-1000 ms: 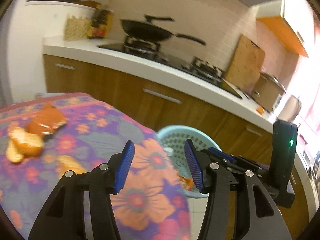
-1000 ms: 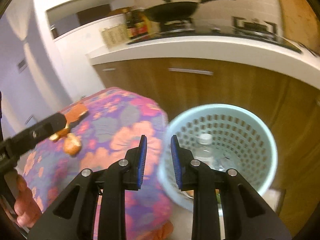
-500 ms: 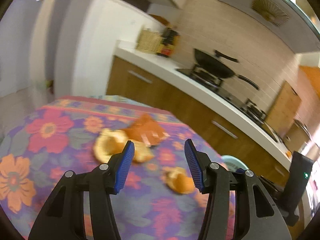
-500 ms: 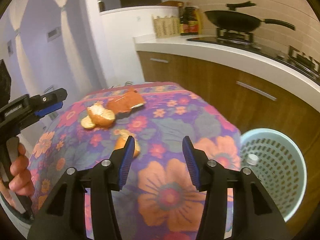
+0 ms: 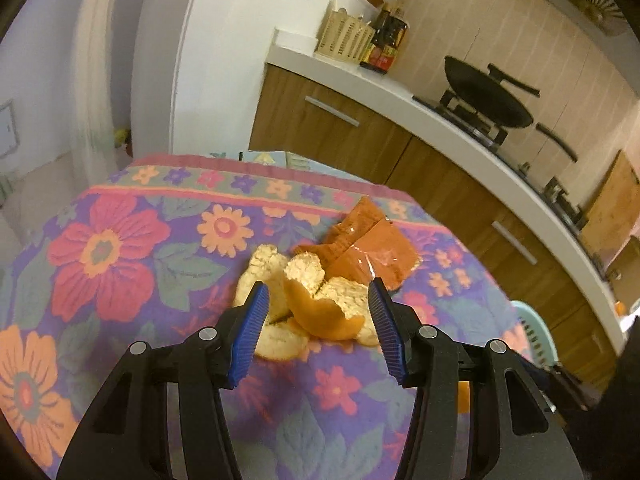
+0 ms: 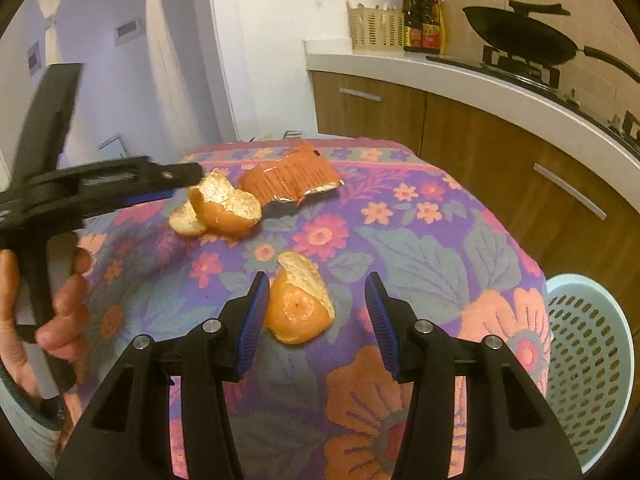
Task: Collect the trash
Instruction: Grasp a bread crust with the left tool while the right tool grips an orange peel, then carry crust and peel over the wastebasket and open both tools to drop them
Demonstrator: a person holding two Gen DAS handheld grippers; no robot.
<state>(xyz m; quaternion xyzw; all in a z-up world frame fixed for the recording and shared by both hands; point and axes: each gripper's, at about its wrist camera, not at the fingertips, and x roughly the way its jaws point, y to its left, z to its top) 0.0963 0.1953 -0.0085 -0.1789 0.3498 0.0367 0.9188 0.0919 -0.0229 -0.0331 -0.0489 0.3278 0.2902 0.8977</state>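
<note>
Both grippers stand over the table (image 6: 420,240), each lined up on a piece of trash. The left gripper (image 5: 316,320) has its fingers apart, set either side of the peel pile (image 5: 308,292), which lies just in front of the wrapper (image 5: 368,248). The right gripper (image 6: 314,316) also has its fingers apart, with the single peel (image 6: 300,304) between them, close to the left pad. The bin (image 6: 588,360) stands on the floor beside the table, at the right edge.

Step in hand, as judged: close on the peels, then carry them to the bin.

Procedure:
1. Lower each gripper until the pads reach down to the cloth, so that the thin peel edge does not slip under them.
2. Centre the right gripper on the single peel before closing; it sits off-centre now.
3. Close the left gripper across the upright curl of the pile. Loose lower pieces may stay behind; plan a second pass.
4. Keep the pads off the cloth folds to avoid dragging it.
5. The wrapper remains for a later pick.
</note>
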